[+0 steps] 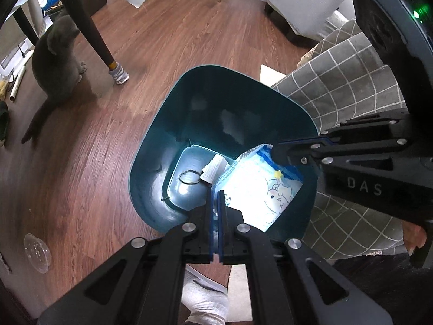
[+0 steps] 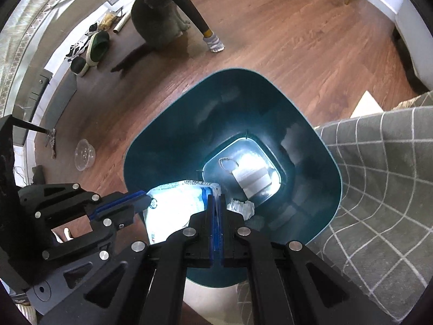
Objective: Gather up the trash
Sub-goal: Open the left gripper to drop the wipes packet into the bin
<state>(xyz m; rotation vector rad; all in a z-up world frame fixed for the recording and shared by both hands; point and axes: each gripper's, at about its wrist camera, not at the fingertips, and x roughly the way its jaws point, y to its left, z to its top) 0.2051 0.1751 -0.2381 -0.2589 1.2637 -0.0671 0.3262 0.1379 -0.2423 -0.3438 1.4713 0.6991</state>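
Observation:
A white and blue plastic wrapper (image 1: 262, 189) with a cartoon print hangs in the mouth of a teal trash bin (image 1: 151, 135). My left gripper (image 1: 216, 192) is shut on one edge of it. My right gripper (image 1: 273, 151) pinches the opposite corner from the right. In the right wrist view the wrapper (image 2: 176, 205) stretches between my right gripper (image 2: 215, 196), shut on its corner, and my left gripper (image 2: 147, 199). Both point steeply down over the bin (image 2: 140, 140). A paper slip (image 2: 251, 181), a thin ring (image 2: 230, 163) and a crumpled tissue (image 2: 240, 207) lie deeper inside.
A grey cat (image 1: 54, 62) sits by a table leg in a striped sock (image 1: 119, 74) on the wood floor. A clear plastic lid (image 1: 38, 252) lies to the left. Checked grey fabric (image 1: 338, 86) borders the bin's right. Shoes (image 2: 97, 46) line the far wall. A person's white-socked foot (image 1: 203, 303) is below.

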